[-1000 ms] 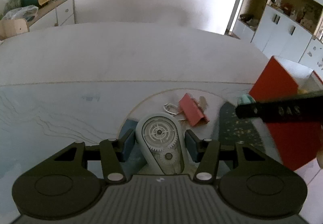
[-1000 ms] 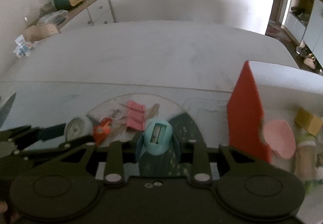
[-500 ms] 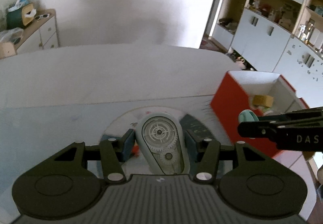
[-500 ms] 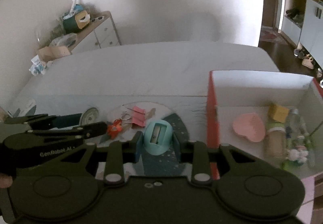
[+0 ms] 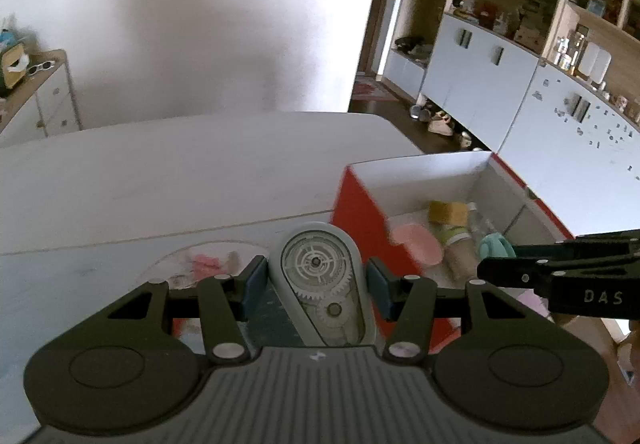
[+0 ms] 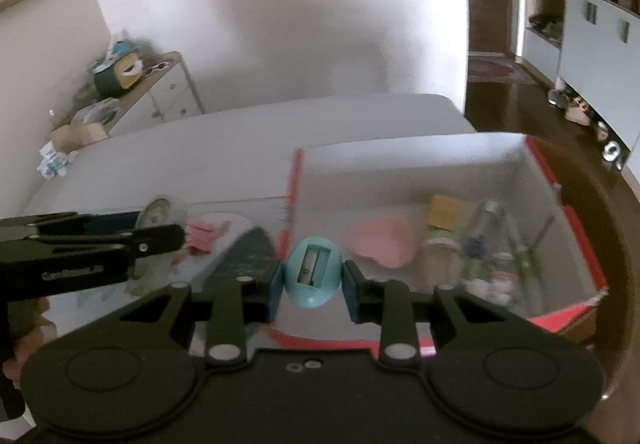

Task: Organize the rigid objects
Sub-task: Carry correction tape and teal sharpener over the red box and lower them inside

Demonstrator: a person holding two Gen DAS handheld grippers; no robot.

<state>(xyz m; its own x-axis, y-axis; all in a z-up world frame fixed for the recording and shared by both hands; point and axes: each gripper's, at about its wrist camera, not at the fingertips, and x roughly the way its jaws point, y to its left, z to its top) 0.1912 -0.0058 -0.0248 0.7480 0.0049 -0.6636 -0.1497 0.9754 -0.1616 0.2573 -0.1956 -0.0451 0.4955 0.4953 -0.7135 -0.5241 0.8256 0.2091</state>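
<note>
White wall (image 5: 200, 24), white cabinets (image 5: 480, 84)

Motion blur smears the box's contents (image 6: 486, 244), and pink clips (image 5: 206, 265) beyond stay unclear.

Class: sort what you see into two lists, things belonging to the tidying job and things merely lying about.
Job: correction tape dispenser in left hand-held gripper; blue pencil sharpener in right hand-held gripper; red box.
Lying about: sunglasses; shoes.
</note>
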